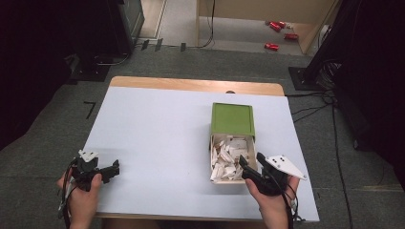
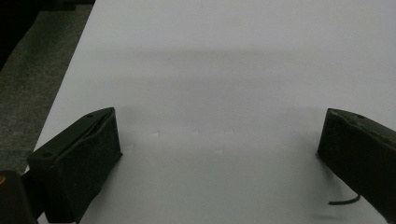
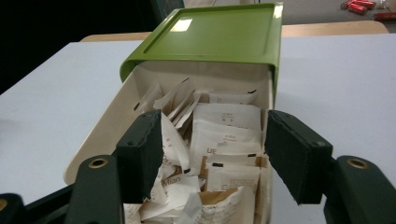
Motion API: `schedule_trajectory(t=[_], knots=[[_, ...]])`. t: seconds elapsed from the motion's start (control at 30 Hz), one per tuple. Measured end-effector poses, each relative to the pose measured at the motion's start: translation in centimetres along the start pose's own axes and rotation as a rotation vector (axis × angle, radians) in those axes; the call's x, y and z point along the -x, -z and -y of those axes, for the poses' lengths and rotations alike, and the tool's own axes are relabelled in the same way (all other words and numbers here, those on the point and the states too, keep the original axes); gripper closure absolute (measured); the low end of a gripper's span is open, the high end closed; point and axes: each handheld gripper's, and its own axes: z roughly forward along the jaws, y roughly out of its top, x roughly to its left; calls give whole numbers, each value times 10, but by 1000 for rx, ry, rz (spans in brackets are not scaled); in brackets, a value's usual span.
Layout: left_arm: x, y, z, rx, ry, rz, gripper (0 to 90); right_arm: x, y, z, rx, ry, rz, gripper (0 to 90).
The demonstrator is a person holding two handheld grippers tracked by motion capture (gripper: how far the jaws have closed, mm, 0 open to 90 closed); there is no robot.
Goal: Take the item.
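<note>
Packets (image 3: 229,140) of crinkled white paper fill the cream rectangular drawer (image 3: 100,135).

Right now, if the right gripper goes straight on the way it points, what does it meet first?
Most likely the white paper packets heaped in the open cream drawer. The right gripper has its jaws open above them, aimed along the drawer toward the green box. Depth is hard to judge.

"UE" on a sachet (image 3: 223,151), "Man" on another sachet (image 3: 175,184)
</note>
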Motion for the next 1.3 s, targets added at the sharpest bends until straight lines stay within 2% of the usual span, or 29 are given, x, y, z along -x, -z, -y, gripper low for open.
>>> schedule_trajectory(t=[0.33, 0.5, 0.67, 0.97, 1.23, 1.3], knots=[[0, 0, 0, 1, 2, 0, 0, -15, -16, 12, -47, 37, -45, 441], [0, 0, 0, 1, 2, 0, 0, -19, -21, 18, -54, 46, -47, 482], [0, 0, 0, 0, 2, 0, 0, -18, -28, 23, -68, 41, -38, 602], [0, 0, 0, 1, 2, 0, 0, -21, -36, 30, -77, 58, -28, 719], [0, 0, 0, 0, 1, 0, 0, -17, -41, 36, -93, 39, -47, 885], [0, 0, 0, 1, 2, 0, 0, -16, -41, 37, -93, 35, -49, 900]])
